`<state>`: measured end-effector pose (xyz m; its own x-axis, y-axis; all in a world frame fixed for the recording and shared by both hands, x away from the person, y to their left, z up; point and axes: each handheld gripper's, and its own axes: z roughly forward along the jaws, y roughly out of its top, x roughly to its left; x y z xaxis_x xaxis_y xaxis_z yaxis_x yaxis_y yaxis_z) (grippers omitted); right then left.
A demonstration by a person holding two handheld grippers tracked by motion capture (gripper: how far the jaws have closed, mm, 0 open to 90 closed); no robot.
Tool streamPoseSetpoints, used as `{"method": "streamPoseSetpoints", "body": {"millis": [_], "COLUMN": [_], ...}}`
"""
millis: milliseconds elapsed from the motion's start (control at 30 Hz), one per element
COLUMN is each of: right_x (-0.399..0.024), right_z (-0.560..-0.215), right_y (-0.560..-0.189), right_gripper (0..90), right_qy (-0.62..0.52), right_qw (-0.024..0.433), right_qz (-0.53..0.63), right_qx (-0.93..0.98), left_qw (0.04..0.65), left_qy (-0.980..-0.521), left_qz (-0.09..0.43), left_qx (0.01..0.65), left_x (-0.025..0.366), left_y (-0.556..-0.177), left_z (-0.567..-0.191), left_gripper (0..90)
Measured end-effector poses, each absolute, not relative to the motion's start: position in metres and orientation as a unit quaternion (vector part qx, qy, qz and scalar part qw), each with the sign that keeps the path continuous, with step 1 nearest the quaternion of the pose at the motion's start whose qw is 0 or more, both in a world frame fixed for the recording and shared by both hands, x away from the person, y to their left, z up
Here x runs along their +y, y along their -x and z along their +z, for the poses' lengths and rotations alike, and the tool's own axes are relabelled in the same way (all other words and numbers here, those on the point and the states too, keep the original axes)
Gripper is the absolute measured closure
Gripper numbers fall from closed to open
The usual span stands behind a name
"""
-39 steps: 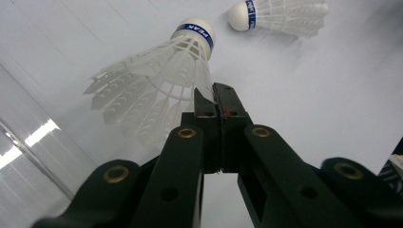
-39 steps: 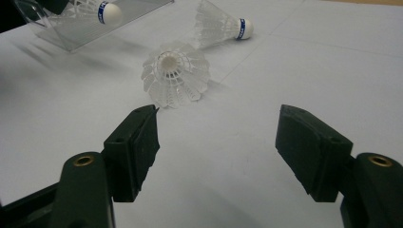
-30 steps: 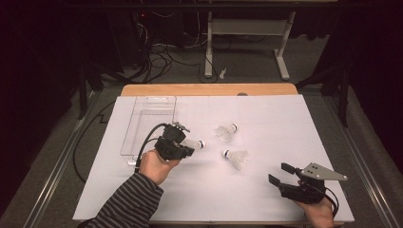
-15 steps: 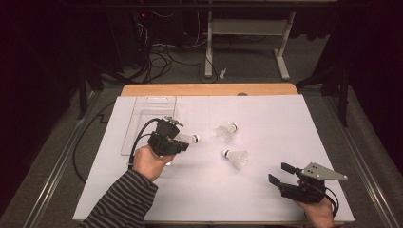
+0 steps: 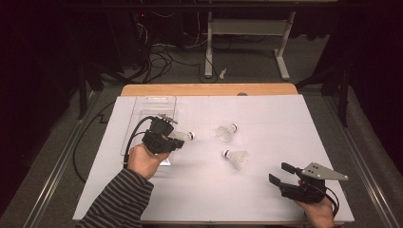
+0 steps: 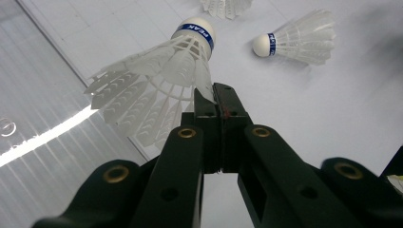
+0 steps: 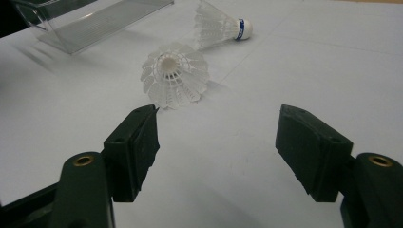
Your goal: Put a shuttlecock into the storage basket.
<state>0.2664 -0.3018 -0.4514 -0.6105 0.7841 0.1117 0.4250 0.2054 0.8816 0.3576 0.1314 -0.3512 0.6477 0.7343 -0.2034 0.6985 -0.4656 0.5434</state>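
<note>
Near the table's left edge, your left gripper (image 5: pixel 177 137) pinches a shuttlecock (image 6: pixel 161 71) by its skirt, cork pointing away. The clear tray (image 5: pixel 151 105) lies just beyond-left; right gripper (image 5: pixel 281 173) idles open.

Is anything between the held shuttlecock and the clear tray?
Nothing visible. The left hand-held gripper holds the shuttlecock by its skirt, right at the clear tray's near end. The other two shuttlecocks lie off to the right.

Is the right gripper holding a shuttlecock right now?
No, the right gripper stands open with nothing between its jaws, and the nearest shuttlecock lies on the table beyond them.
</note>
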Motion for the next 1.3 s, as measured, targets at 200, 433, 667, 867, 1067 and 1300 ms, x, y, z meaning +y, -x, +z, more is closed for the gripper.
{"method": "streamPoseSetpoints", "body": {"millis": [200,433,667,867,1067,1300], "right_x": [-0.302,-0.302,-0.302,-0.302,-0.302,-0.302], "right_z": [-0.451,-0.451,-0.451,-0.451,-0.451,-0.451], "right_y": [-0.266,-0.266,-0.266,-0.266,-0.266,-0.266], "right_gripper": [31.4,31.4,31.4,31.4,31.4,31.4], "right_qy": [-0.400,-0.402,-0.401,-0.401,-0.400,-0.401], "right_qw": [0.185,0.185,0.186,0.186,0.188,0.188], "right_qz": [0.486,0.488,0.487,0.486,0.486,0.485], "right_qx": [0.755,0.753,0.753,0.753,0.754,0.754], "left_qw": [0.309,0.316,0.315,0.314,0.316,0.318], "left_qy": [-0.852,-0.845,-0.840,-0.835,-0.830,-0.827], "left_qz": [0.029,0.034,0.037,0.042,0.046,0.048], "left_qx": [0.422,0.430,0.440,0.449,0.457,0.462], "left_x": [0.137,0.144,0.151,0.159,0.166,0.170], "left_y": [-0.358,-0.359,-0.362,-0.365,-0.368,-0.371], "left_z": [-0.349,-0.346,-0.346,-0.346,-0.346,-0.346], "left_gripper": [89.4,89.3,89.3,89.3,89.3,89.3]}}
